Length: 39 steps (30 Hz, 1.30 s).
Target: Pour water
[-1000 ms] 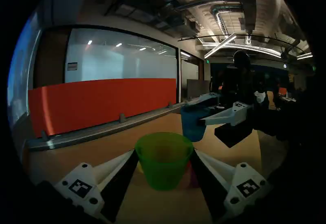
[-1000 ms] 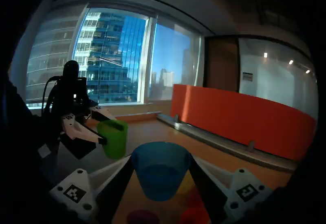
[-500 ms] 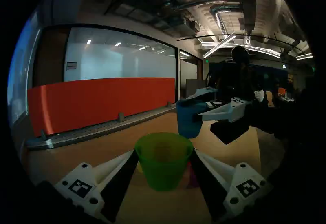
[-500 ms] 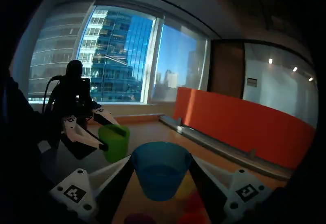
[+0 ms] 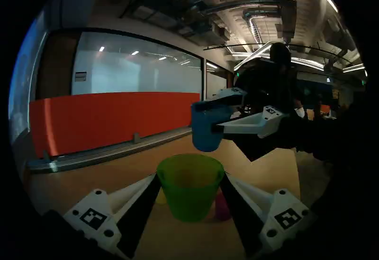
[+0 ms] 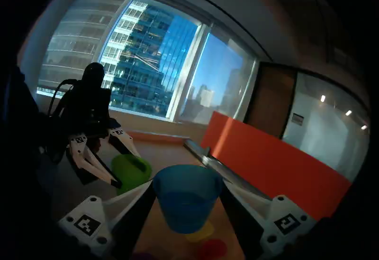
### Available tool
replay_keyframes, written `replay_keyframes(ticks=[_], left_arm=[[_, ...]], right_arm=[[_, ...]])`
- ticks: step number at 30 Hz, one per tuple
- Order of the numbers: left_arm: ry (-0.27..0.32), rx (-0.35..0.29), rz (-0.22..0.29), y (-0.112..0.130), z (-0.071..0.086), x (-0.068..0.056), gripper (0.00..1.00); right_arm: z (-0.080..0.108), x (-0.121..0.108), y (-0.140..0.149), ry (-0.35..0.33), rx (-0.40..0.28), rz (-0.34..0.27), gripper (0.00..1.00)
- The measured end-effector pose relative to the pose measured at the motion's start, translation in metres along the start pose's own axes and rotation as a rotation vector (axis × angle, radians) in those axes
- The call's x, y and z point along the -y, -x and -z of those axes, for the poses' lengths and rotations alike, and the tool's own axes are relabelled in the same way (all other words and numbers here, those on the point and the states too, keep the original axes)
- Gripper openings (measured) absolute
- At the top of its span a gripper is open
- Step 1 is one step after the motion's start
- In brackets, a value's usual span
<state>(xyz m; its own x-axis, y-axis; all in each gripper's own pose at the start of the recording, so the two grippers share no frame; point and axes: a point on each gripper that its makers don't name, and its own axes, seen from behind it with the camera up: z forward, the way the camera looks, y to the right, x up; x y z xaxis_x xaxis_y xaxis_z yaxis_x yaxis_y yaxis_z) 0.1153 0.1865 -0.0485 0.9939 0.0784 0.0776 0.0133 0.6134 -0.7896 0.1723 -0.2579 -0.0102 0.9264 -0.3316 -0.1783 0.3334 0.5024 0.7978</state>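
My left gripper [image 5: 190, 191] is shut on a green cup [image 5: 190, 184], held upright over the wooden table [image 5: 118, 174]. In the left gripper view the blue cup [image 5: 206, 127] hangs higher, just above and behind the green cup's rim, gripped by the right gripper [image 5: 222, 115]. In the right gripper view my right gripper [image 6: 187, 198] is shut on that blue cup [image 6: 186, 196], which has water in it. There the green cup [image 6: 130, 170] sits lower left, between the left gripper's fingers [image 6: 94, 163].
An orange partition [image 5: 109, 115] and a metal rail [image 5: 109, 148] run along the table's far side. Small coloured cups, yellow [image 6: 201, 234], red [image 6: 212, 248] and pink [image 5: 221, 205], stand on the table below. Large windows [image 6: 137, 75] lie behind the left gripper.
The right gripper has lifted the blue cup up and toward the green cup, and its view has tilted. The left gripper and green cup have stayed put.
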Motion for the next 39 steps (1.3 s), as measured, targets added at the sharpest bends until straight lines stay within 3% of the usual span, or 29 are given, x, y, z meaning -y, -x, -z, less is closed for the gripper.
replay_keyframes(ticks=[11,26,39], left_arm=[[-0.004,0.014,0.013,0.005,-0.002,0.002,0.87],[0.016,0.007,-0.002,0.001,-0.005,-0.006,0.87],[0.023,0.0,-0.001,0.0,-0.006,-0.008,0.87]], right_arm=[[-0.009,-0.012,-0.029,0.015,-0.01,0.184,0.92],[-0.017,-0.032,-0.073,0.059,-0.067,0.396,0.91],[-0.025,-0.039,-0.087,0.076,-0.073,0.562,0.91]])
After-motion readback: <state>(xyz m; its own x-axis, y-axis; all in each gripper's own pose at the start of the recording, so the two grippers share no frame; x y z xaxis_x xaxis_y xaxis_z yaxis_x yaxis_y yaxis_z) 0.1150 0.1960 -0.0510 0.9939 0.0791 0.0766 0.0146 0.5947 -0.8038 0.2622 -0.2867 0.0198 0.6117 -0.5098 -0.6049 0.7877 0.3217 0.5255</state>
